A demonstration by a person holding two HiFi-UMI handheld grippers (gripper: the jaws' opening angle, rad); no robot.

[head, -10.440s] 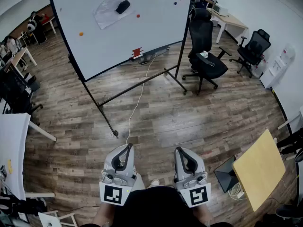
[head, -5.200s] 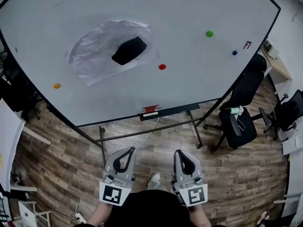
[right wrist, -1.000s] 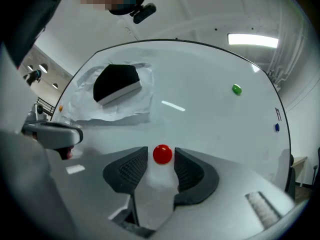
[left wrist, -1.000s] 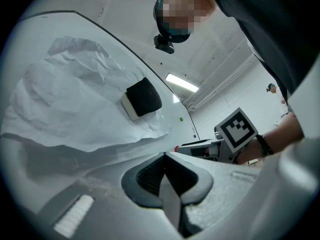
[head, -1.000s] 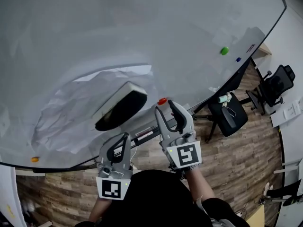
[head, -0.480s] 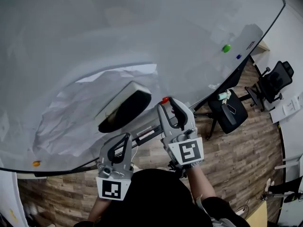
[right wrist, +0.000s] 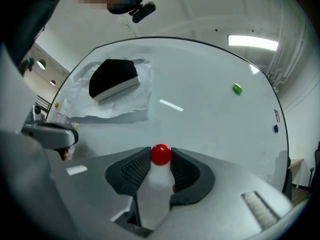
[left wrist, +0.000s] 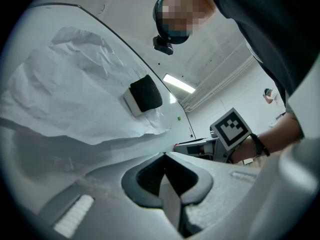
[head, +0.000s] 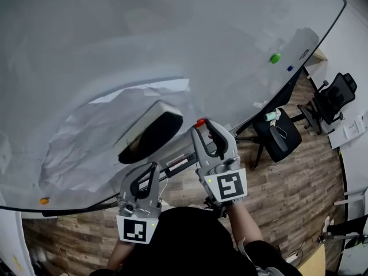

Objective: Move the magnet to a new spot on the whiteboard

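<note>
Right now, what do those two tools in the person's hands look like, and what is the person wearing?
Both the left gripper and the right gripper are light grey plastic, each with two curved jaws lined with black ribbed pads. Each carries a white cube printed with black square markers. The person wears a black top and a dark wristband.

Small, round, glossy red magnet [right wrist: 160, 154], seated on whiteboard [right wrist: 200, 109], clamped between just-closed fingers [right wrist: 132, 171] of right gripper [right wrist: 160, 158].
</note>
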